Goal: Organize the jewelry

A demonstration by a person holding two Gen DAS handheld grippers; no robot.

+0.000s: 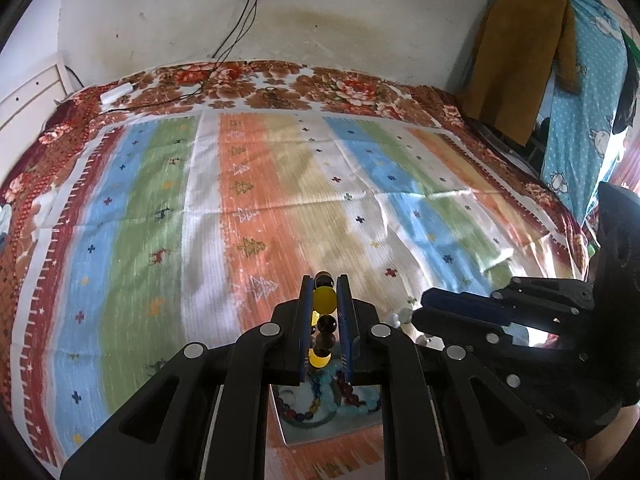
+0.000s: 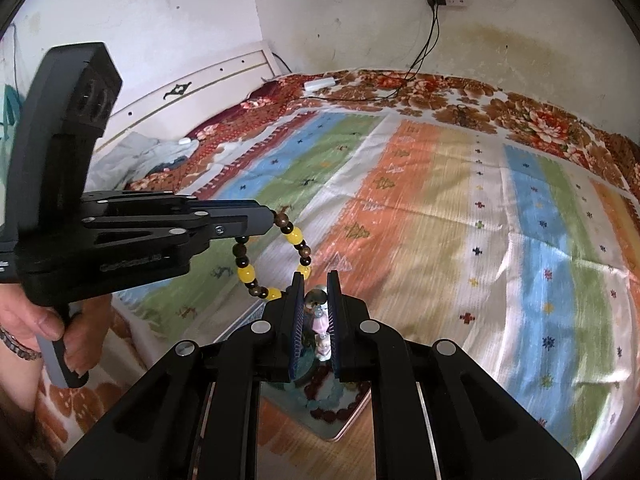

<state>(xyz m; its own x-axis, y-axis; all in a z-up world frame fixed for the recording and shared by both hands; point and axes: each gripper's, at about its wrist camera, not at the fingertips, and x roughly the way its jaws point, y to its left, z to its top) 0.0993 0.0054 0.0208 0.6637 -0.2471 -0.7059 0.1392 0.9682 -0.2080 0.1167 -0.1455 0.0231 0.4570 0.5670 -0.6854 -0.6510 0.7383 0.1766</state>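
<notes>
Left wrist: bead bracelets (image 1: 320,404) in tray (image 1: 304,434).

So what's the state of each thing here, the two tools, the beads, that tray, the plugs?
Left gripper: shut on the yellow bracelet.
Yellow bracelet: hanging in a loop, lifted off the bed.
Right gripper: shut on pale beads.
Pale beads: pinched between the fingers.
Tray: flat on the cloth, more bracelets inside.
Cloth: spread out, creased.
Plugs: in the wall socket.
</notes>
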